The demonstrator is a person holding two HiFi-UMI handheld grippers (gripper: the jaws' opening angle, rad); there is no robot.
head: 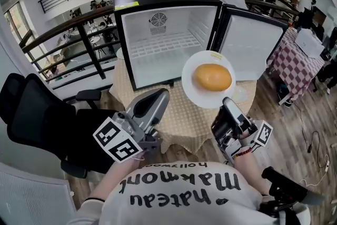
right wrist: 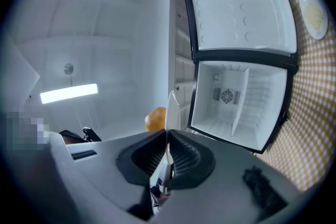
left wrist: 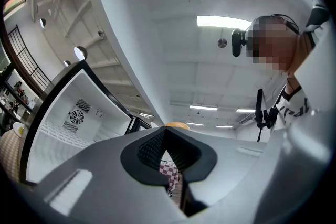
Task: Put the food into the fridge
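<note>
Right gripper (head: 225, 106) tight on plate (head: 196, 93) rim, bun (head: 213, 77) atop

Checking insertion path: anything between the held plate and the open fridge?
Bare. In the head view the plate hangs just before the open fridge, with only tablecloth below. The right gripper view shows no obstacle either.

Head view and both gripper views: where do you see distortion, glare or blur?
Head view: fisheye bends the fridge edges and the railing; even light, sharp. Left gripper view: a ceiling lamp glares; a mosaic patch sits at upper right. Right gripper view: black rounded corners; another lamp glares at left.
</note>
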